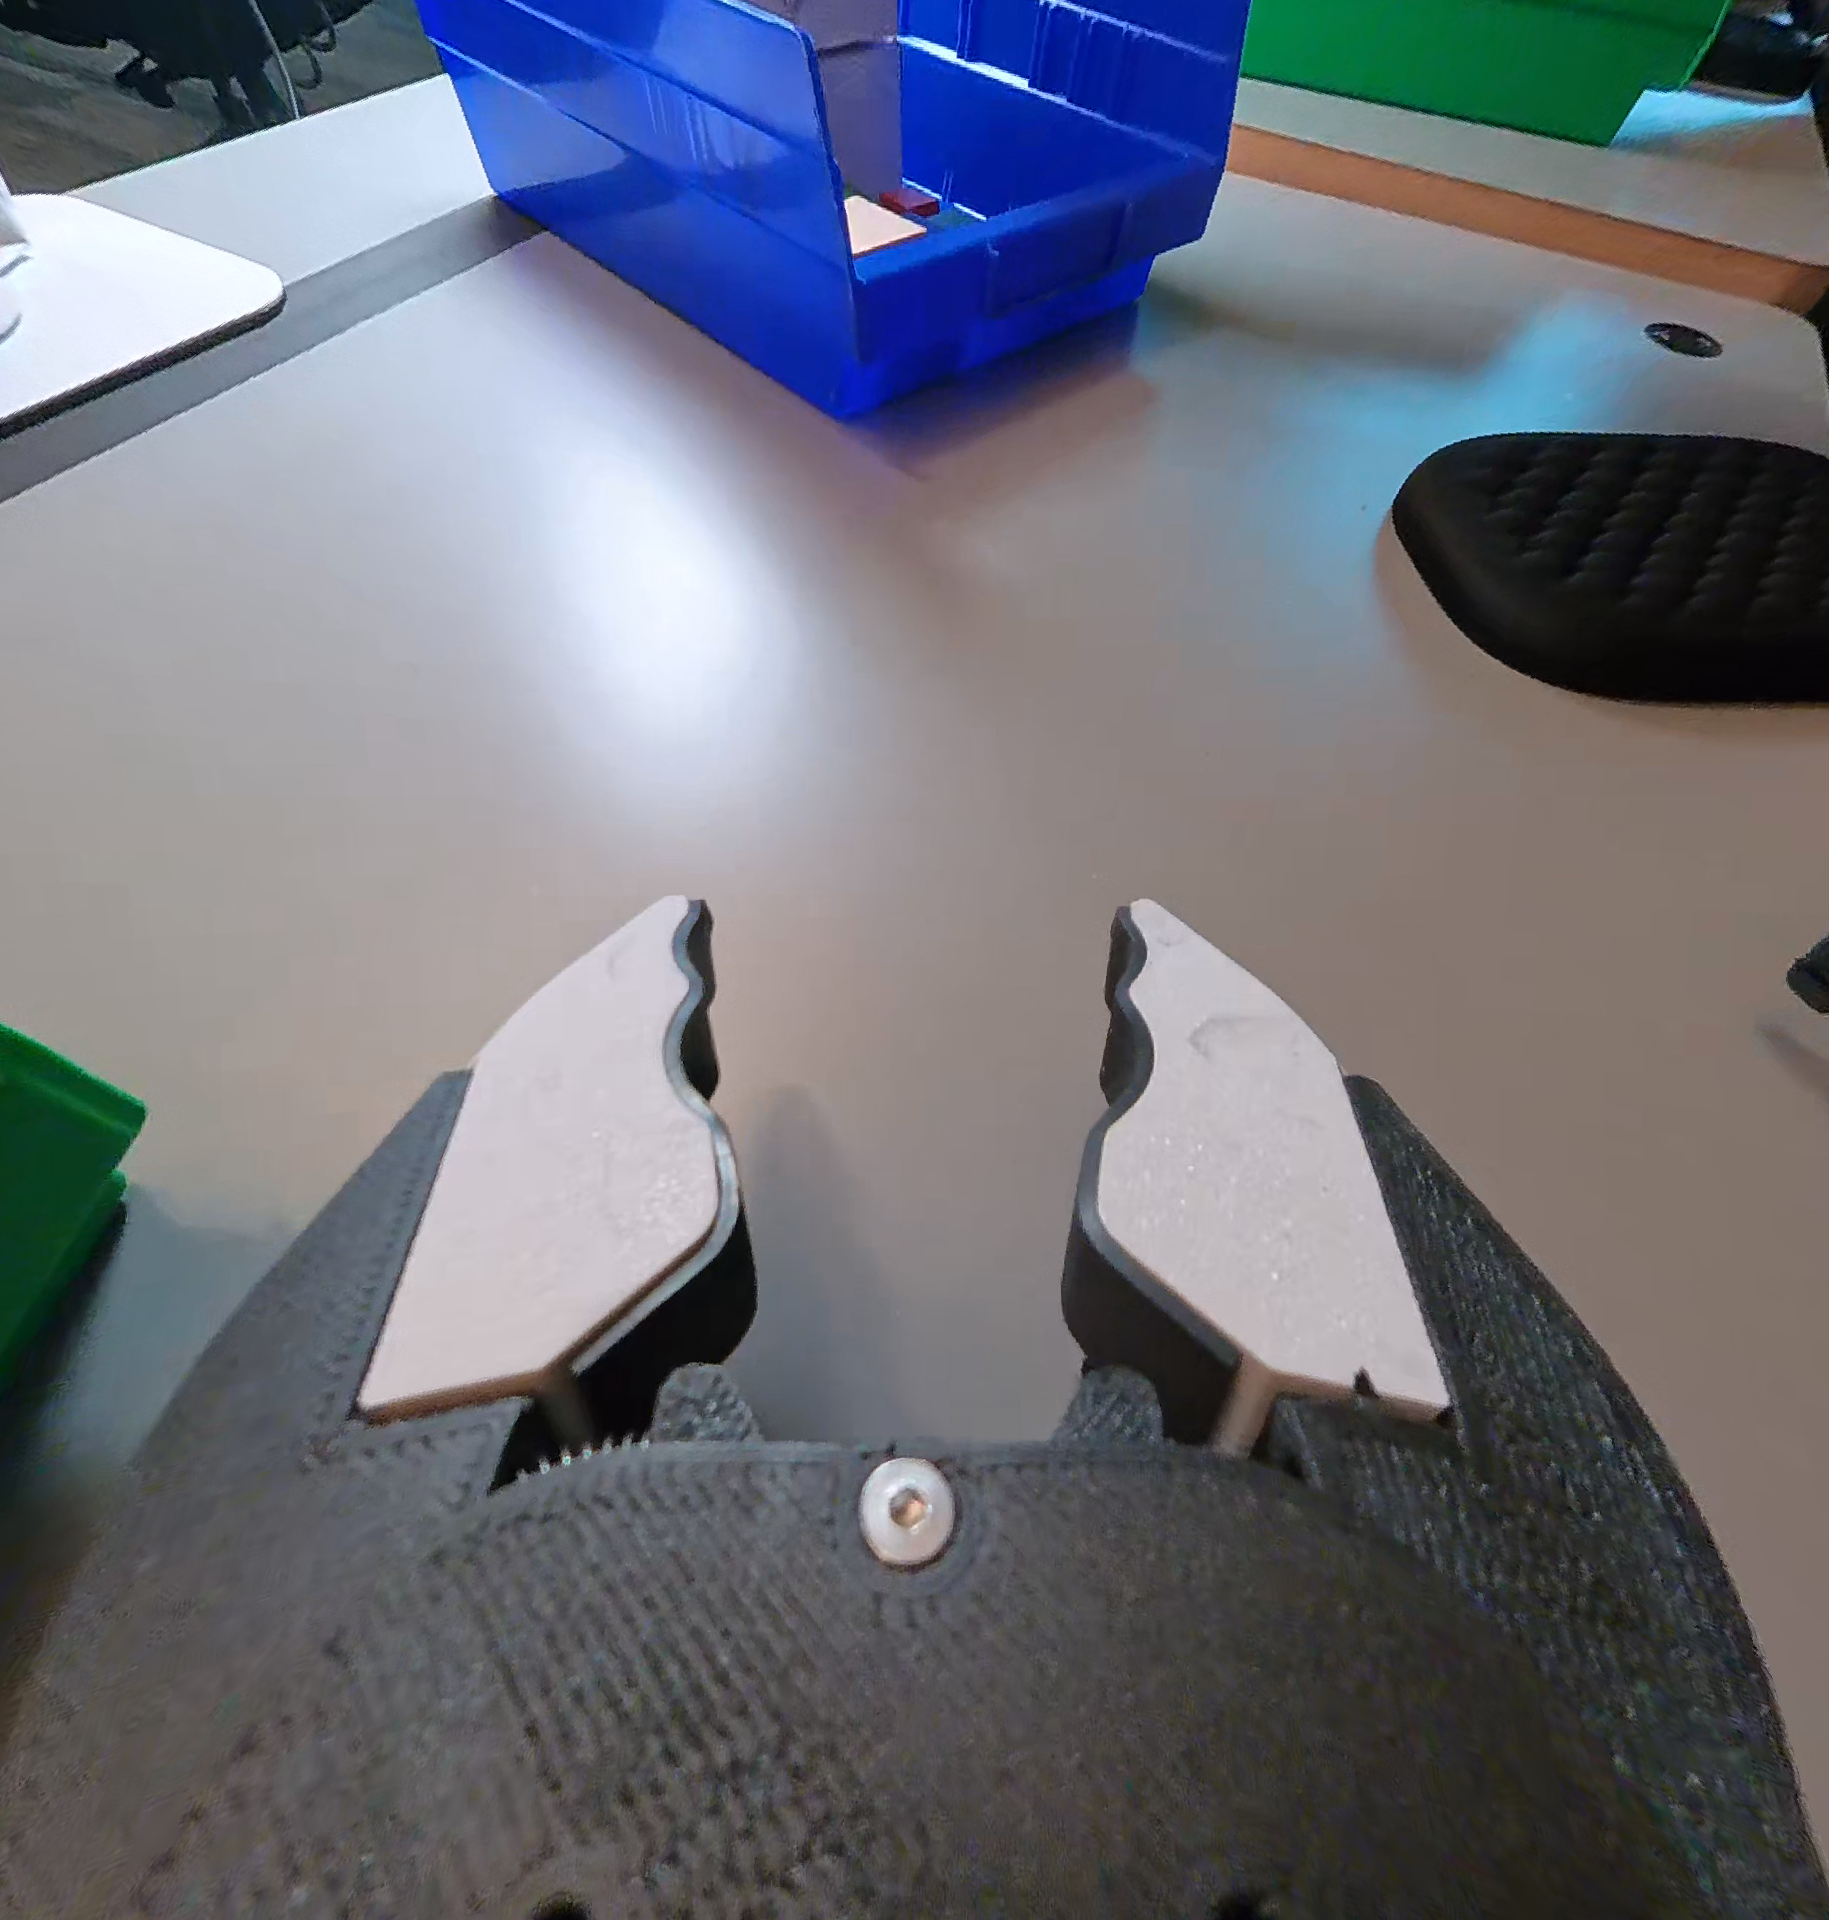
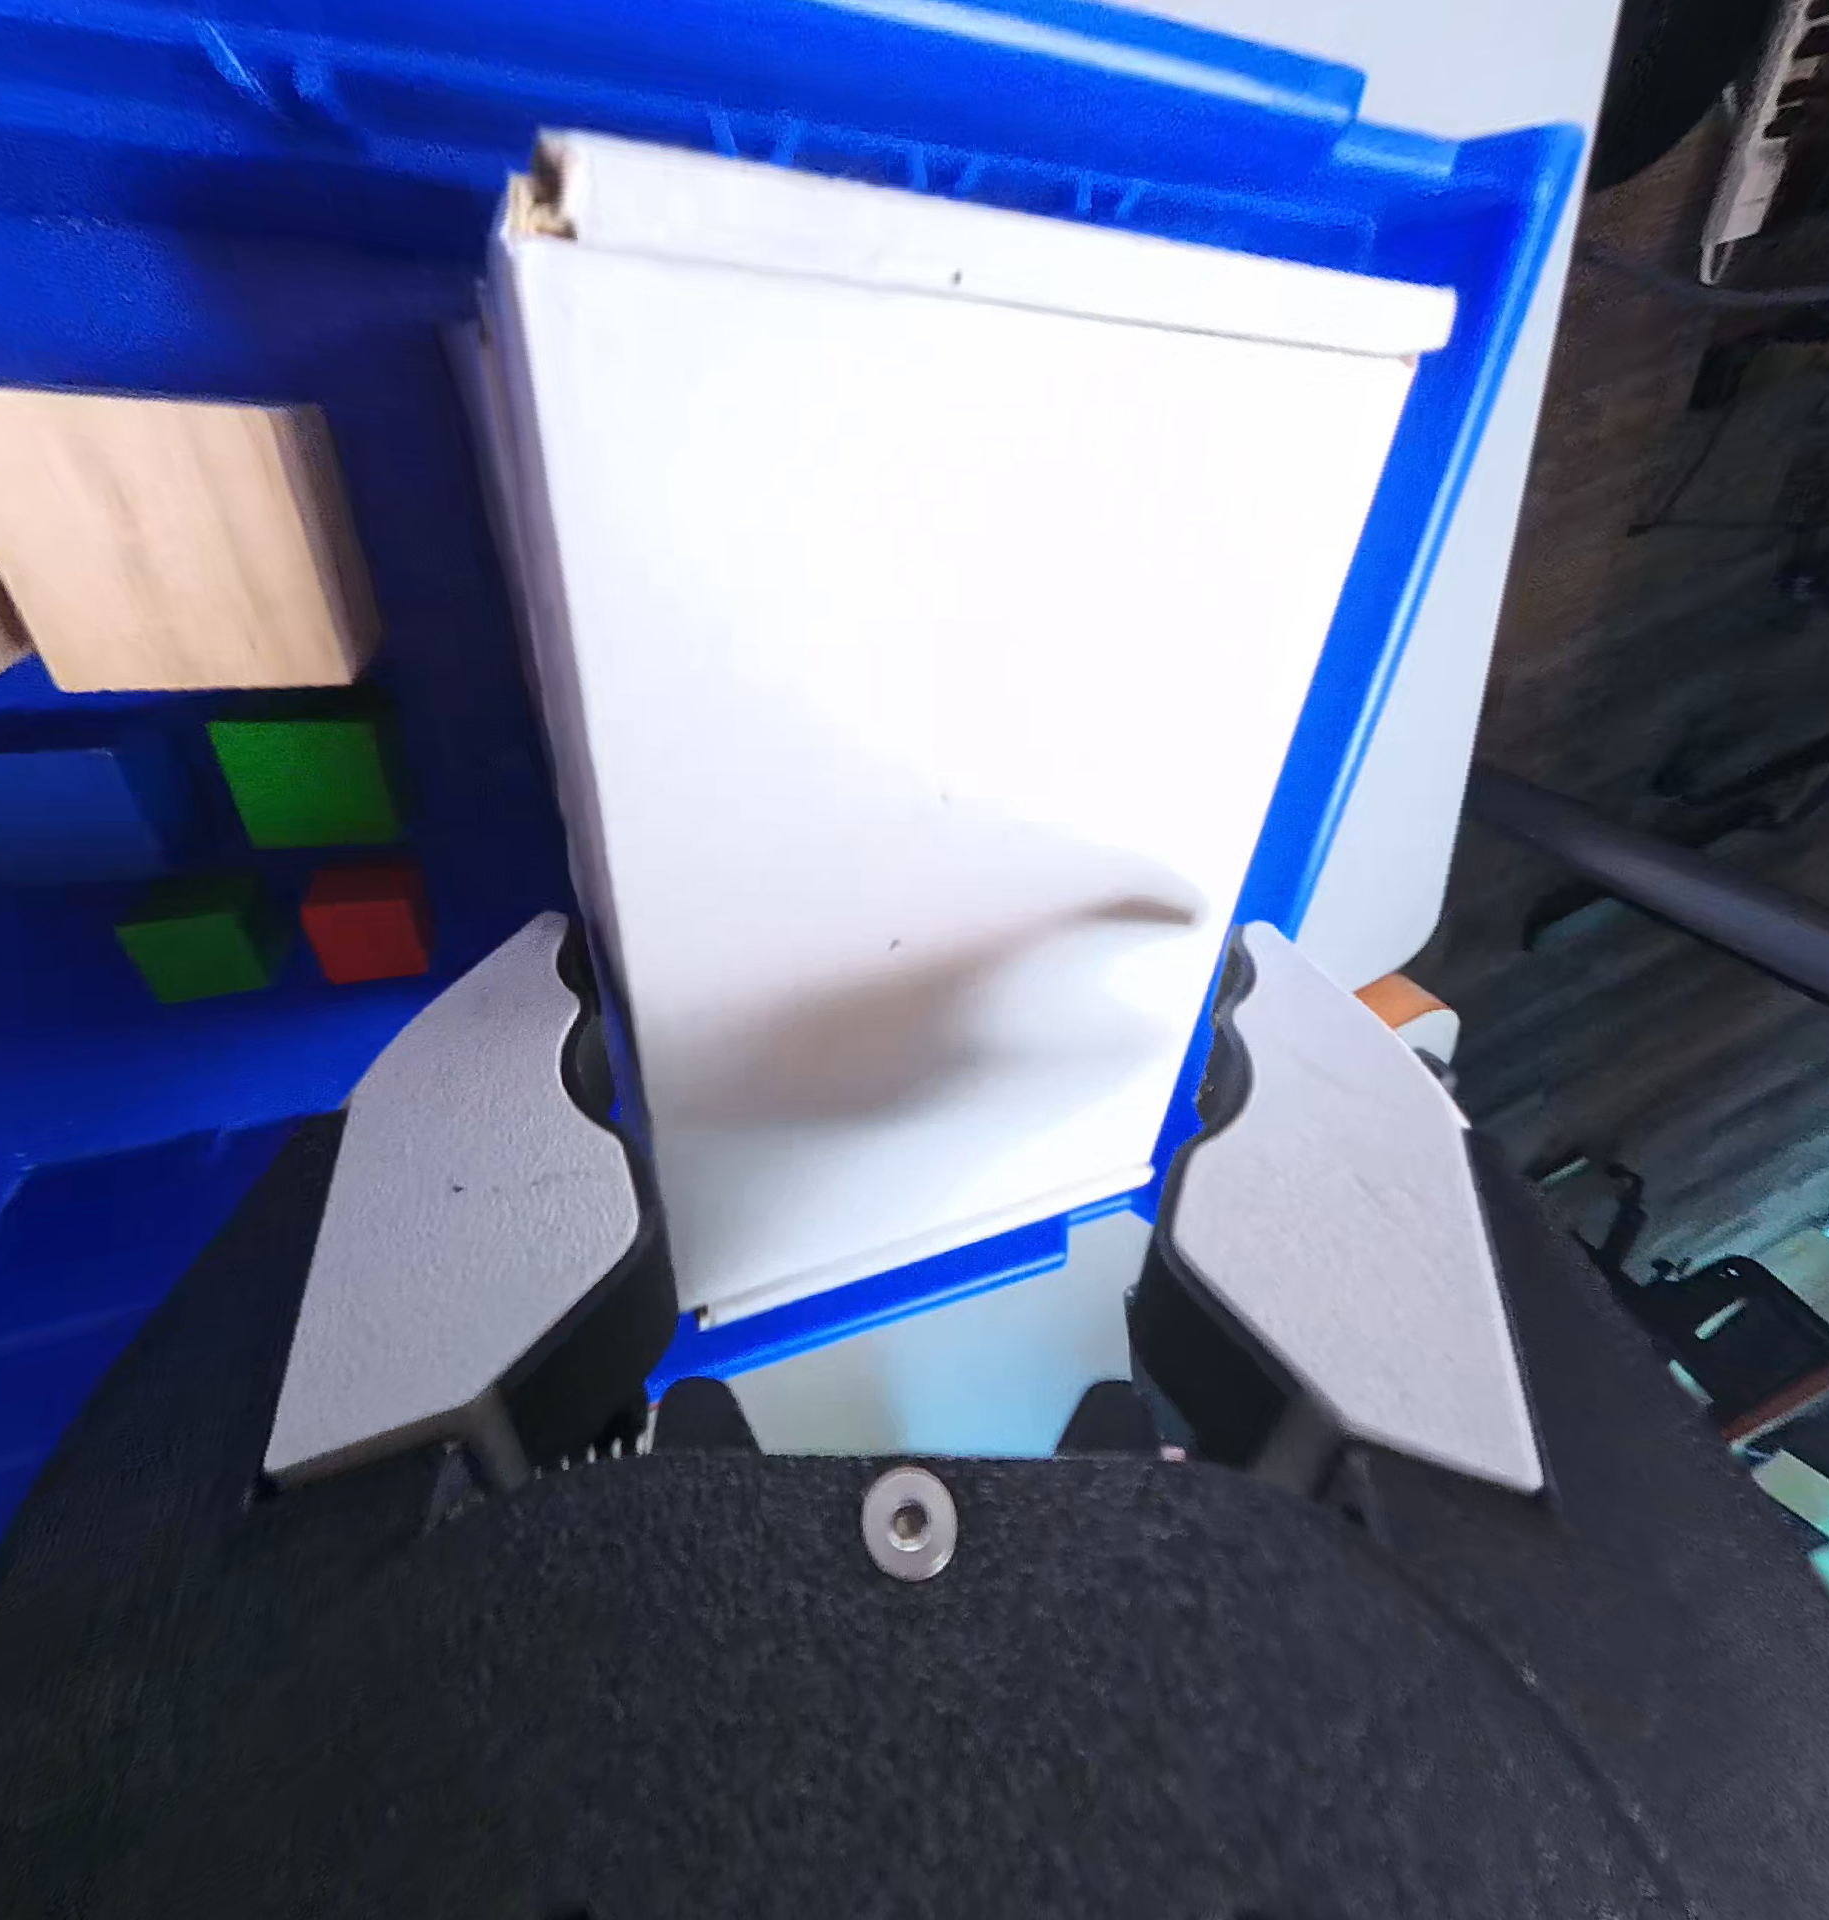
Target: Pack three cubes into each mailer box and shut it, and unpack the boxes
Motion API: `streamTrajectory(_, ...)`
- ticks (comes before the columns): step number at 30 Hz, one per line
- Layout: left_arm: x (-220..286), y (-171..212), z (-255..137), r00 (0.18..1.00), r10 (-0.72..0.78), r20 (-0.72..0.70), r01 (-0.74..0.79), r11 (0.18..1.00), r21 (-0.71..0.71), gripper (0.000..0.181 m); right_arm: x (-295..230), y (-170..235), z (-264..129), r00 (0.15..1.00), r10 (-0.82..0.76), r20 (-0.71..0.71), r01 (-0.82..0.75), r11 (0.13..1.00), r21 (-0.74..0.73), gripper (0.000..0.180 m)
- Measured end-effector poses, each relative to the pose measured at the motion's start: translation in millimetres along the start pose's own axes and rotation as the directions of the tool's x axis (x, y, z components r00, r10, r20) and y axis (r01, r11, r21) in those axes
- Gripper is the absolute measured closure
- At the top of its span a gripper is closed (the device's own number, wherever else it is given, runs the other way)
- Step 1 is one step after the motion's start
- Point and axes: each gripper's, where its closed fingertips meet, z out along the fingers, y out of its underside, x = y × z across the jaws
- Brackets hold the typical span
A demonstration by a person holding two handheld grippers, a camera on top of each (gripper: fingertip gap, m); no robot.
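While straddled by right claw (image 2: 910, 1049), mailer box (image 2: 931, 665)

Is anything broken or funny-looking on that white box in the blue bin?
A little. The white mailer box stands on edge against one wall of the blue bin, and its top left corner looks frayed, with brown cardboard showing. A dent creases its face. The cubes beside it look fine.
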Motion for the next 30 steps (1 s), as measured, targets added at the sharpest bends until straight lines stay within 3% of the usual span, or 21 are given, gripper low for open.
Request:
streamTrajectory(5, 2, -5, -5, 1.0, 0.018, 0.001, -0.018, 1.0, 0.02, 0.109, -3, 6, -20, 0.997, 0.038, -0.062, -0.036, 0.999, 0.034, 0.069)
streamTrajectory(9, 1, -16, -15, 0.999, 0.036, 0.019, -0.038, 0.997, 0.064, 0.11, -18, -10, -66, 0.979, 0.151, -0.138, -0.111, 0.959, 0.262, 0.079)
streamTrajectory(14, -14, -30, -33, 0.989, 0.059, 0.134, -0.074, 0.991, 0.109, 0.109, -92, -26, -106, 0.965, 0.256, -0.059, -0.188, 0.83, 0.525, 0.084)
streamTrajectory(19, -45, -43, -62, 0.957, 0.065, 0.283, -0.104, 0.987, 0.124, 0.109, -179, -21, -87, 0.972, 0.236, 0.013, -0.206, 0.818, 0.538, 0.086)
streamTrajectory(25, -119, -10, -97, 0.854, 0.125, 0.505, -0.079, 0.991, -0.112, 0.105, -217, -9, -37, 0.966, 0.251, -0.063, -0.2, 0.879, 0.433, 0.091)
streamTrajectory(30, -149, 32, -99, 0.867, 0.203, 0.454, -0.027, 0.931, -0.364, 0.104, -213, -14, -20, 0.966, 0.223, -0.127, -0.164, 0.916, 0.367, 0.095)
